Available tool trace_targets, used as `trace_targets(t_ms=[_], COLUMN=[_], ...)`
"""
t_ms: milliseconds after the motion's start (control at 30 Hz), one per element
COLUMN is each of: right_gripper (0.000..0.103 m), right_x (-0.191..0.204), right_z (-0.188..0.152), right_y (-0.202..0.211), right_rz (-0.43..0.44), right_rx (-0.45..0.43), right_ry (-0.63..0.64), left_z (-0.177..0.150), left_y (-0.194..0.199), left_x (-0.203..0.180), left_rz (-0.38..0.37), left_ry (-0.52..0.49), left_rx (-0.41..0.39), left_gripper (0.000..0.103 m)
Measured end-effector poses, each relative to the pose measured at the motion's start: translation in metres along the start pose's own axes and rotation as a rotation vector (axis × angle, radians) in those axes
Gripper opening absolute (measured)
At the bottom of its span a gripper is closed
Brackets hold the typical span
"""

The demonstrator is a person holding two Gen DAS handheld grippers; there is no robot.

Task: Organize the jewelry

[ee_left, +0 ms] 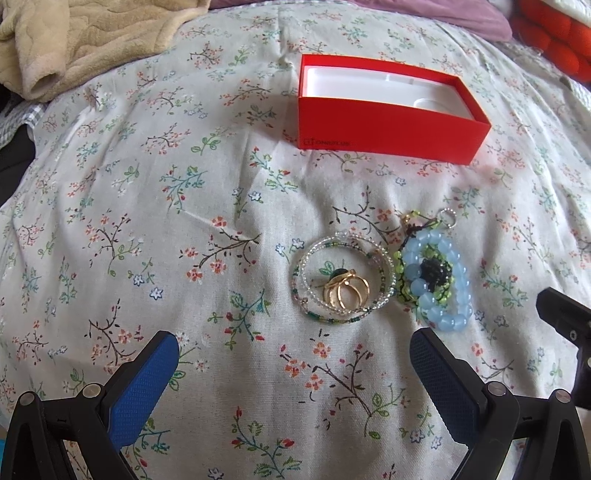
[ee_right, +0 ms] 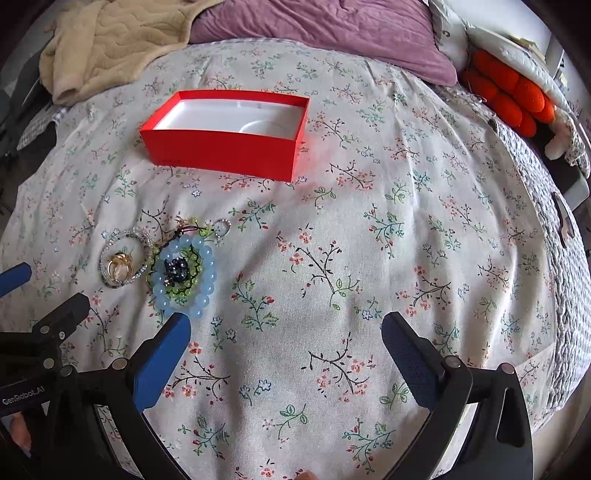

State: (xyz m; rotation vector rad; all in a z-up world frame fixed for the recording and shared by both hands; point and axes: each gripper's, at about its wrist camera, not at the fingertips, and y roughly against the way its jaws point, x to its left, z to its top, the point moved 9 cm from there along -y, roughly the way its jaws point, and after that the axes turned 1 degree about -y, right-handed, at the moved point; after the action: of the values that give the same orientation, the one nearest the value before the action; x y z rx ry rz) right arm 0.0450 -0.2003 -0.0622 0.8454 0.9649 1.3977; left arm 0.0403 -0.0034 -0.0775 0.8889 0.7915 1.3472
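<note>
An open red box point(ee_left: 388, 134) with a white inside stands on the floral bedsheet; it also shows in the right wrist view point(ee_right: 225, 151). In front of it lies a pile of jewelry: clear and green beaded bangles point(ee_left: 317, 254) around gold rings point(ee_left: 345, 291), a blue bead bracelet point(ee_left: 448, 291) with green and black beadwork, and a small silver ring point(ee_left: 447, 216). The same bracelet point(ee_right: 201, 291) and gold rings point(ee_right: 120, 266) show in the right wrist view. My left gripper point(ee_left: 295, 354) is open and empty, just short of the pile. My right gripper point(ee_right: 286, 339) is open and empty, right of the pile.
A beige blanket point(ee_right: 110, 40) lies at the back left, a purple pillow point(ee_right: 325, 29) at the back, an orange knitted thing point(ee_right: 509, 96) at the back right. The bed's right edge point(ee_right: 565, 295) drops off. The sheet point(ee_right: 369, 240) is floral cloth.
</note>
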Motion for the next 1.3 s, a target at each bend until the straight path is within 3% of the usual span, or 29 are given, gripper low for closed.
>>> trace_targets(t_ms=[100, 367, 533, 600, 733, 800, 1000, 1067, 1167, 1300], right_gripper=[0.103, 0.103, 0.103, 0.099, 0.077, 0.069, 0.048, 0.047, 0.047, 0.047], right_x=[0.002, 0.009, 0.009, 0.010, 0.015, 0.020, 0.040, 0.045, 0.049, 0.053], right_z=[0.007, 0.020, 0.037, 0.040, 0.039, 0.039, 0.035, 0.036, 0.041, 0.047], right_y=[0.000, -0.014, -0.024, -0.029, -0.043, -0.049, -0.064, -0.065, -0.063, -0.058], right_rz=[0.032, 0.144, 0.201, 0.241, 0.315, 0.349, 0.350, 0.334, 0.329, 0.324], right_rx=[0.012, 0.091, 0.107, 0.121, 0.179, 0.203, 0.248, 0.243, 0.226, 0.203], right_ry=[-0.005, -0.025, -0.029, -0.044, -0.084, -0.107, -0.082, -0.067, -0.061, -0.050], left_z=[0.005, 0.032, 0.041, 0.040, 0.040, 0.039, 0.040, 0.040, 0.039, 0.038], left_y=[0.002, 0.000, -0.019, -0.028, -0.043, -0.049, -0.064, -0.065, -0.070, -0.068], left_x=[-0.002, 0.013, 0.017, 0.016, 0.010, 0.008, 0.002, 0.000, -0.002, -0.005], left_rz=[-0.055, -0.085, -0.168, -0.209, -0.280, -0.283, -0.281, -0.274, -0.261, -0.251], left_ry=[-0.022, -0.059, -0.047, -0.029, -0.014, -0.017, -0.027, -0.042, -0.057, -0.069], left_rx=[0.022, 0.048, 0.060, 0.082, 0.113, 0.129, 0.161, 0.160, 0.175, 0.165], left_gripper=[0.103, 0.102, 0.094, 0.082, 0.074, 0.060, 0.039, 0.031, 0.002, 0.000])
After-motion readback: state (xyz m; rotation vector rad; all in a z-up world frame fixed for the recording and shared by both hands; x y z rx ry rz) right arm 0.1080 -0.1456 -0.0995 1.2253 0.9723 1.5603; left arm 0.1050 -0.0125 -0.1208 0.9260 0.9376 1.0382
